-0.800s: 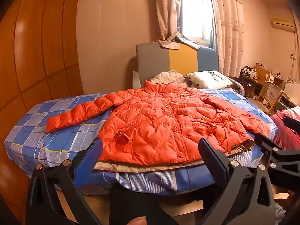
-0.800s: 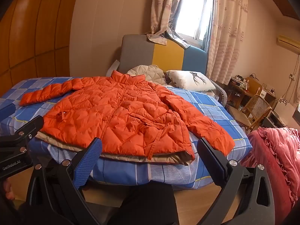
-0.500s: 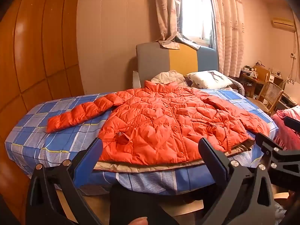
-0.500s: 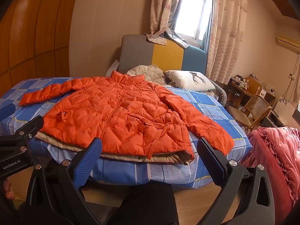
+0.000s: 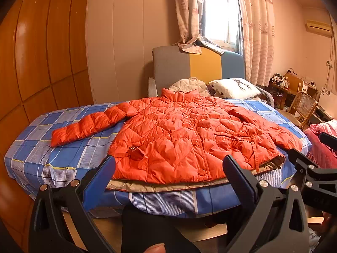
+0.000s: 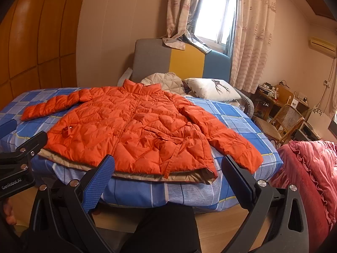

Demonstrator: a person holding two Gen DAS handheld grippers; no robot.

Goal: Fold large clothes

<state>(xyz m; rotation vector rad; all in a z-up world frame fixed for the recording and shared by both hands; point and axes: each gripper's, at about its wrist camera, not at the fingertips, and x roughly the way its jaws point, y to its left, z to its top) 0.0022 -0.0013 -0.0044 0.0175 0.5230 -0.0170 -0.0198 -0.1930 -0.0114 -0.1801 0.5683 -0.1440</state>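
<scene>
On the bed (image 5: 63,160), in the left wrist view, one orange quilted jacket (image 5: 179,139) lies front up, collar toward the headboard, hem at the near edge. One sleeve stretches out to the left; the other runs down the right side, its cuff partly behind the second tool. The left hand-held gripper (image 5: 168,168) hovers short of the bed, jaws spread wide and empty. Its base is cut off by the lower frame edge, where a fingertip shows. A tan lining peeks from under the hem.

From the right wrist view, the right hand-held gripper (image 6: 168,168) likewise stands wide open with nothing between its fingers, just before the jacket's (image 6: 130,130) hem. At the left edge the other tool carries the lettering "GenRobot.AI". One white pillow (image 6: 210,89) with a deer print lies by the headboard; a pink quilt (image 6: 311,179) is cut off at right.
</scene>
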